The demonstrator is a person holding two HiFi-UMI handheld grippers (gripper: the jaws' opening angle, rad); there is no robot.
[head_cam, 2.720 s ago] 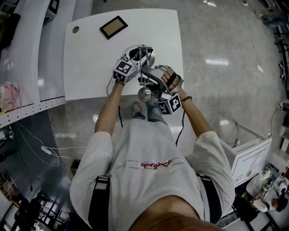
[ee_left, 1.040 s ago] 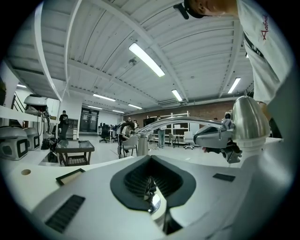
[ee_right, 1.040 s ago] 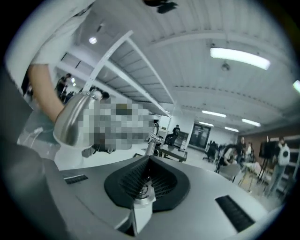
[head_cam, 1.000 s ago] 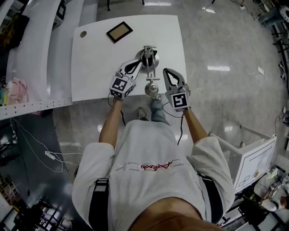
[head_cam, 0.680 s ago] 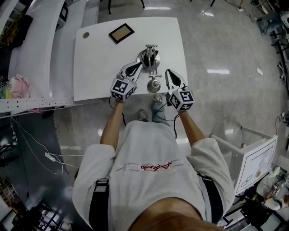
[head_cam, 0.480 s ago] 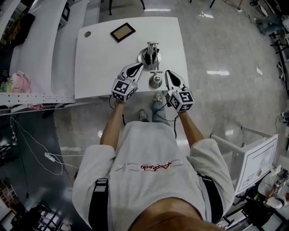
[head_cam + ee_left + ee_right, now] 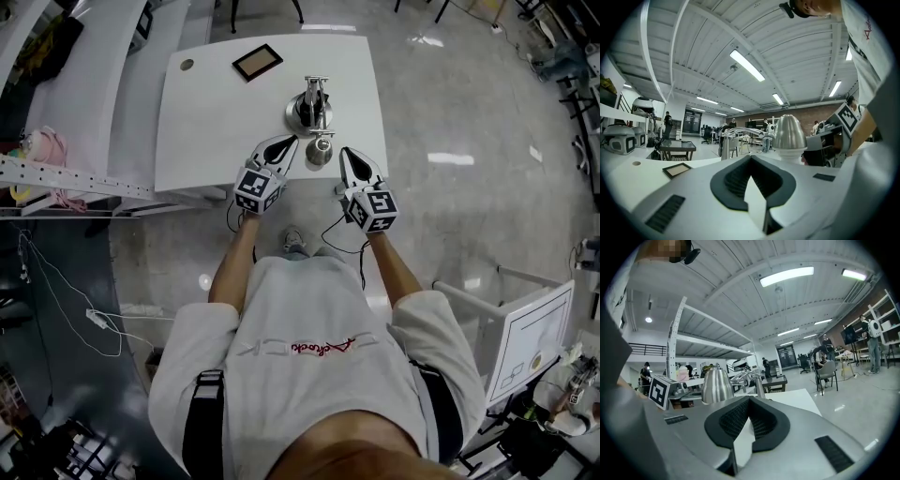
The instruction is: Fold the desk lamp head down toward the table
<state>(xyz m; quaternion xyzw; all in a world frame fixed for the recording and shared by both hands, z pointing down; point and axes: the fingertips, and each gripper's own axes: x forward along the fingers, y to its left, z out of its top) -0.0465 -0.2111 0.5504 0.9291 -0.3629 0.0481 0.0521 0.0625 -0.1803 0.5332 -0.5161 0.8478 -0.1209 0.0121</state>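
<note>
Lamp head (image 7: pixel 320 150) clear, base (image 7: pixel 297 115) partly hidden

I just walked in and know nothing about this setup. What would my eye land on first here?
Probably the shiny metal desk lamp on the white table, its bell-shaped head low near the table's near edge. Flanking that head are the left gripper and right gripper, both shut and empty, each bearing a cube of black-and-white markers.
</note>
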